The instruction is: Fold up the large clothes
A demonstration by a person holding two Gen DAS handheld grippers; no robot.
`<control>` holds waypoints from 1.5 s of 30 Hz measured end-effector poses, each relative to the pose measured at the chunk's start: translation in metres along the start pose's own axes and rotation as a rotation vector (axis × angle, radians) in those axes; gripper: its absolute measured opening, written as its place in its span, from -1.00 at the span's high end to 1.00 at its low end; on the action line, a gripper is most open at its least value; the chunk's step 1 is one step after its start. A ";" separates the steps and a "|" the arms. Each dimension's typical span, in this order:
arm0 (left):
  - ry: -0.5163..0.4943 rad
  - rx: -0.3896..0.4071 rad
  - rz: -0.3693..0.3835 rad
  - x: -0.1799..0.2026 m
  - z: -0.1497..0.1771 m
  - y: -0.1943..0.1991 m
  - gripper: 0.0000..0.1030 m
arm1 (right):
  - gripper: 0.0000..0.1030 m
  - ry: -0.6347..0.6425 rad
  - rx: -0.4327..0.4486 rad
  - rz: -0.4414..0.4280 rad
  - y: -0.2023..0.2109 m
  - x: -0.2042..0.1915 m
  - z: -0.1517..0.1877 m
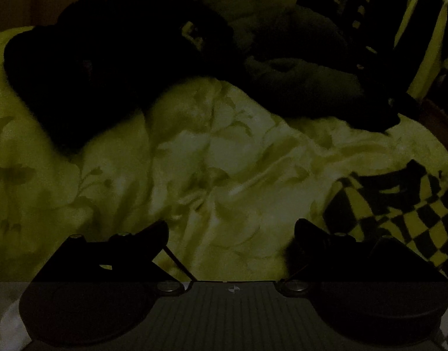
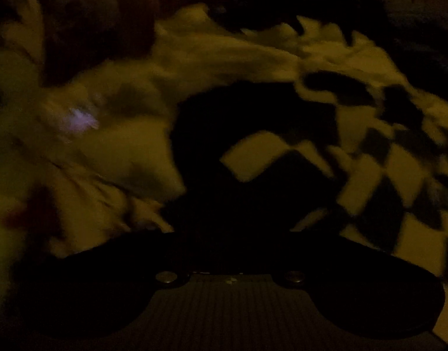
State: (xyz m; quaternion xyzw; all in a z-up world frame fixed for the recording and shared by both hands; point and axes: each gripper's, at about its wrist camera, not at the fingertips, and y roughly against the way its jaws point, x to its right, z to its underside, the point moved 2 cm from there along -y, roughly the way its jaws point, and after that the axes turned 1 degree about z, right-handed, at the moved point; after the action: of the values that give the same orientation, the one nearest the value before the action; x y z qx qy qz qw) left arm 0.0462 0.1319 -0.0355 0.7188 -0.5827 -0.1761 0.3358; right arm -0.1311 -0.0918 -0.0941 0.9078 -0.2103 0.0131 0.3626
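Right wrist view, dim and blurred, is filled on its right half by the checkered garment, a cloth of dark and pale squares lying rumpled on the bed. A large dark patch of that cloth sits directly ahead of the right gripper. Its jaws are drawn nearly together; both fingers merge into one dark mass against the dark patch, so I cannot tell whether any fabric is pinched between them.

In the left wrist view the same checkered garment shows at the lower right edge, lying just beside the right-hand finger of the left gripper. That gripper's jaws stand wide apart with nothing between them, only the pale sheet showing in the gap. Neither finger visibly touches the checkered cloth, though the nearer one is close to its edge.

The floral bedsheet, pale with a leaf print and heavily creased, covers the middle of the left view and the left part of the right view. Behind it lies a dark clothes pile, black and shapeless, spreading across the upper left and running toward the right as a dull grey-green cloth. At the upper right hangs a striped and patterned fabric, dark bars on pale ground. Further detail is lost in the low light.
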 end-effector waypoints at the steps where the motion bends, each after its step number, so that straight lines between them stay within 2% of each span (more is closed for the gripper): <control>1: 0.003 -0.001 -0.001 -0.001 0.000 0.000 -1.00 | 0.82 -0.001 -0.002 -0.004 -0.002 0.001 0.001; 4: 0.005 0.000 0.004 -0.003 0.001 0.001 -1.00 | 0.89 -0.116 0.035 -0.072 0.007 0.012 -0.003; 7: 0.010 -0.004 0.000 -0.005 0.001 0.000 -1.00 | 0.91 -0.253 0.134 -0.176 0.029 0.028 -0.008; 11: 0.012 -0.004 -0.005 -0.008 -0.001 -0.001 -1.00 | 0.93 -0.524 0.428 -0.437 0.075 0.066 -0.024; 13: 0.015 0.001 -0.010 -0.010 -0.003 0.000 -1.00 | 0.93 -0.555 0.565 -0.543 0.098 0.075 -0.042; 15: 0.022 0.002 -0.013 -0.012 -0.004 0.001 -1.00 | 0.96 -0.540 0.666 -0.657 0.114 0.075 -0.062; 16: 0.024 0.004 -0.013 -0.013 -0.004 0.001 -1.00 | 0.96 -0.534 0.734 -0.748 0.121 0.076 -0.072; 18: 0.024 0.004 -0.022 -0.015 -0.004 0.001 -1.00 | 0.96 -0.532 0.811 -0.858 0.127 0.075 -0.089; 19: 0.024 0.000 -0.027 -0.016 -0.003 0.000 -1.00 | 0.96 -0.507 0.807 -0.855 0.128 0.072 -0.099; 20: 0.024 -0.004 -0.029 -0.017 -0.003 0.000 -1.00 | 0.96 -0.469 0.774 -0.815 0.125 0.069 -0.107; 23: 0.024 -0.003 -0.031 -0.021 -0.003 0.000 -1.00 | 0.86 -0.463 0.610 -0.605 0.096 0.063 -0.110; 24: 0.024 -0.002 -0.033 -0.023 -0.002 0.001 -1.00 | 0.77 -0.489 0.556 -0.558 0.084 0.065 -0.103; 25: 0.026 -0.002 -0.037 -0.024 -0.002 0.000 -1.00 | 0.44 -0.498 0.506 -0.479 0.072 0.068 -0.094; 27: 0.034 -0.012 -0.049 -0.027 0.000 -0.001 -1.00 | 0.12 -0.450 0.408 -0.313 0.056 0.065 -0.080; 29: 0.039 -0.017 -0.052 -0.027 0.002 -0.002 -1.00 | 0.08 -0.337 0.300 -0.218 0.043 0.056 -0.074; 30: 0.038 -0.014 -0.050 -0.027 0.002 -0.002 -1.00 | 0.03 -0.277 0.270 -0.200 0.038 0.047 -0.074; 31: 0.036 -0.009 -0.047 -0.027 0.002 -0.001 -1.00 | -0.15 -0.205 0.246 -0.201 0.033 0.040 -0.075; 32: 0.037 -0.007 -0.044 -0.027 0.001 0.000 -1.00 | -0.23 -0.121 0.222 -0.208 0.029 0.032 -0.076; 33: 0.040 -0.003 -0.039 -0.028 0.001 0.001 -1.00 | -0.30 -0.044 0.203 -0.201 0.027 0.027 -0.075; 35: 0.044 0.009 -0.030 -0.030 0.000 0.006 -1.00 | -0.31 0.114 0.140 -0.172 0.019 0.018 -0.075; 36: 0.048 0.015 -0.034 -0.032 0.000 0.007 -1.00 | -0.31 0.167 0.109 -0.194 0.017 0.015 -0.075; 38: 0.069 0.015 -0.050 -0.037 0.002 0.008 -1.00 | -0.34 0.218 0.101 -0.299 0.016 0.009 -0.085; 40: 0.103 -0.004 -0.048 -0.042 0.005 0.007 -1.00 | -0.60 0.200 0.112 -0.405 0.010 0.000 -0.094; 42: 0.130 -0.027 -0.018 -0.046 0.009 0.006 -1.00 | -0.61 0.223 0.067 -0.493 -0.014 -0.016 -0.102; 45: 0.148 -0.041 0.008 -0.052 0.012 0.004 -1.00 | -0.61 0.426 -0.109 -0.467 -0.067 -0.057 -0.087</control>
State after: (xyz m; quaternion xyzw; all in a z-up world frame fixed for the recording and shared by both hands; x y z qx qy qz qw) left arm 0.0222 0.1780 -0.0480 0.7206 -0.5553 -0.1331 0.3933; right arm -0.1455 0.0304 -0.0841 0.8876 0.0840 0.1079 0.4399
